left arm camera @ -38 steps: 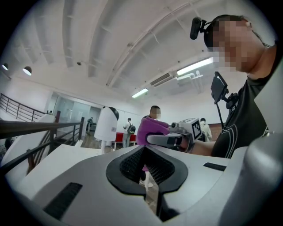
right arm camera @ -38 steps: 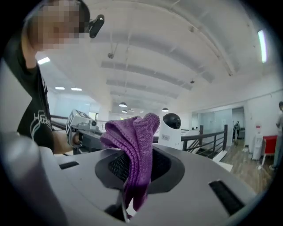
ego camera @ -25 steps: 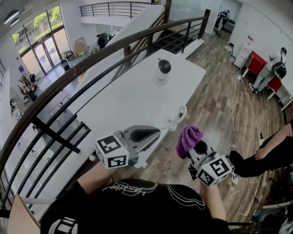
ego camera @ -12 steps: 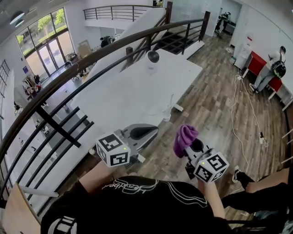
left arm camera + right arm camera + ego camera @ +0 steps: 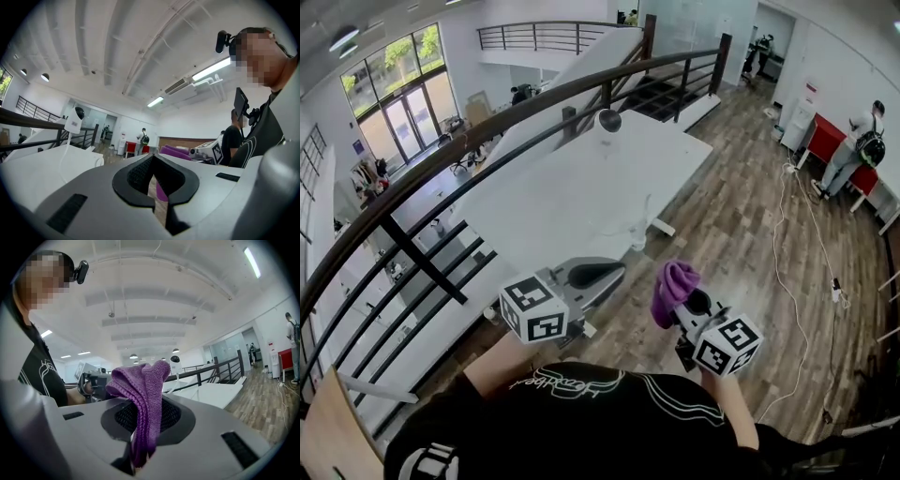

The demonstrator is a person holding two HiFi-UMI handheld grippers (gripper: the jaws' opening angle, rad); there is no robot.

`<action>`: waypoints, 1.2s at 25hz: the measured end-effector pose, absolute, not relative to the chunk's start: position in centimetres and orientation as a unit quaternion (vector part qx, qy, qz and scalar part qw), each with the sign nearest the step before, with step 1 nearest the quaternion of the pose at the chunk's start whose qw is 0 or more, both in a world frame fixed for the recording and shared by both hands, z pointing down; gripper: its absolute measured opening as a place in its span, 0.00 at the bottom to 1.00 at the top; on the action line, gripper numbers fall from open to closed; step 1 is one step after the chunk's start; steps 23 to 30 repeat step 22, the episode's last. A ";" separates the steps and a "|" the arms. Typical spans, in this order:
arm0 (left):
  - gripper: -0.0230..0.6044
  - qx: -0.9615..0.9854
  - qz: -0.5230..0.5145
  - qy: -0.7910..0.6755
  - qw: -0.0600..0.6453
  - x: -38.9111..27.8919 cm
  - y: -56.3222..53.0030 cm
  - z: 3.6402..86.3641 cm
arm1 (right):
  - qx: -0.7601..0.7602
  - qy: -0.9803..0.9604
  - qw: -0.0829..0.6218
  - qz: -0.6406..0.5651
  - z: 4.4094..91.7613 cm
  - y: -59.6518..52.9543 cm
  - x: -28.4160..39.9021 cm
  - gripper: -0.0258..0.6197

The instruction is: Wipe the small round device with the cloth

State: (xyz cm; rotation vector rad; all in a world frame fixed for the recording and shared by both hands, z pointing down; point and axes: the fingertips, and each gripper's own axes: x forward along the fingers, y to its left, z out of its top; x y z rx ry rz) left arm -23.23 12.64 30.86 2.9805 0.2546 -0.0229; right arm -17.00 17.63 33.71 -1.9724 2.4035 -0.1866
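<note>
Jaws of right gripper (image 5: 140, 439) tight on cloth (image 5: 142, 385)

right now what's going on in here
A person faces a white table with a tool in each hand. The right tool is shut on a purple cloth. The left tool is shut with nothing in it. The small round device stands at the table's far end, apart from both tools, so no wiping is under way.
</note>
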 end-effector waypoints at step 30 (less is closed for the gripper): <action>0.05 0.994 0.005 0.091 0.063 -23.0 15.9 30.4 | -0.628 0.775 0.031 -0.060 33.6 19.9 -17.1 0.13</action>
